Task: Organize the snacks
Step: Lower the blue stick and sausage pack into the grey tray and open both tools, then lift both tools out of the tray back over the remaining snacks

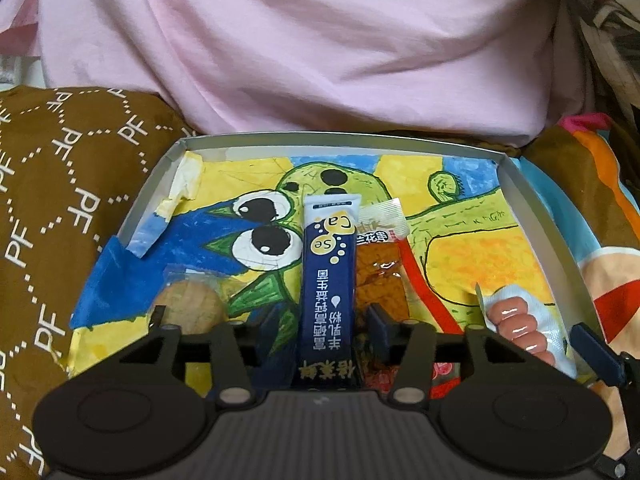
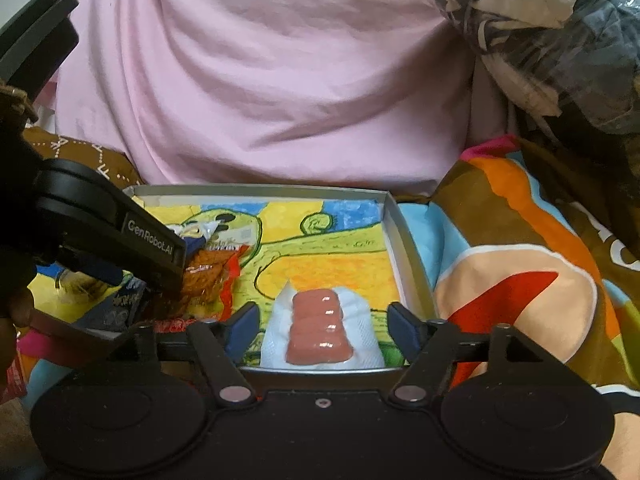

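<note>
Pink sheet [image 1: 304, 48] behind. Shallow tray [image 1: 532, 216], lined with a painted drawing, carries the snacks. Navy stick sachet [image 1: 329, 264] lies mid-tray, running near to far edge, between the left tongs [image 1: 328, 322], pads apart, not pressing it. Brown snack pack [image 1: 380, 280] just right of it. Round biscuit [image 1: 192, 308] near left edge. Sausage pack [image 2: 320, 330] at near right corner, between the right tongs [image 2: 322, 326], wide, clear of it.

Support: we see patterned bedding [image 1: 72, 184] (brown and multicoloured).
Resting on it: shallow grey tray [image 1: 532, 216], our pink cloth [image 1: 320, 48] heaped behind.
</note>
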Motion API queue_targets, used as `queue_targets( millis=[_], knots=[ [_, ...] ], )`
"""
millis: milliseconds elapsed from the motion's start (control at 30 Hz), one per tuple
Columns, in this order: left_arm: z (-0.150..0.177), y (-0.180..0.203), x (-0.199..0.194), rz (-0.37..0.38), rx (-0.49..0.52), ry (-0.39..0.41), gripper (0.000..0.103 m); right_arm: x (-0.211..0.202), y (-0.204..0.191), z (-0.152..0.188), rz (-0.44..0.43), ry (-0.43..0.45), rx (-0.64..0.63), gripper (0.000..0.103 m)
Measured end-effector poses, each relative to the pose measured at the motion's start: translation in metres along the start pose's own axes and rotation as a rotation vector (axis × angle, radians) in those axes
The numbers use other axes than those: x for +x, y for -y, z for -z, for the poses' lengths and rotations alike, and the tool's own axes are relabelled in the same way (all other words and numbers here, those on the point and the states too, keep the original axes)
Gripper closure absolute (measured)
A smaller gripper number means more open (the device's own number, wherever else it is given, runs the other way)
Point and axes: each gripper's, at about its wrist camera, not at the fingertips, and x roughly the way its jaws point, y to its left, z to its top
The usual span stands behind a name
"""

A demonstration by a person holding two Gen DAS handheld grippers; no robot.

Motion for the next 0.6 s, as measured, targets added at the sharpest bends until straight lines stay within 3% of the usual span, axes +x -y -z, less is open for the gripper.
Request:
queue_targets(
  millis=[267,433,600],
  knots=[
    [-0.008,-0.012,-0.035,-0.020,-0.036,0.066,0.014,-0.027,0.002,-0.019,0.028,0.054,0.024,0.010],
    [-0.015,-0.022,-0.069,-0.031,-0.052,0.120,0.004,-0.056,0.003,-0.039,0.021,0.099,0.045,0.001],
    [-0.017,-0.038,-0.106,-0.026,-0.093,0.159,0.000,-0.092,0.001,-0.057,0.011,0.139,0.048,0.001]
  ],
)
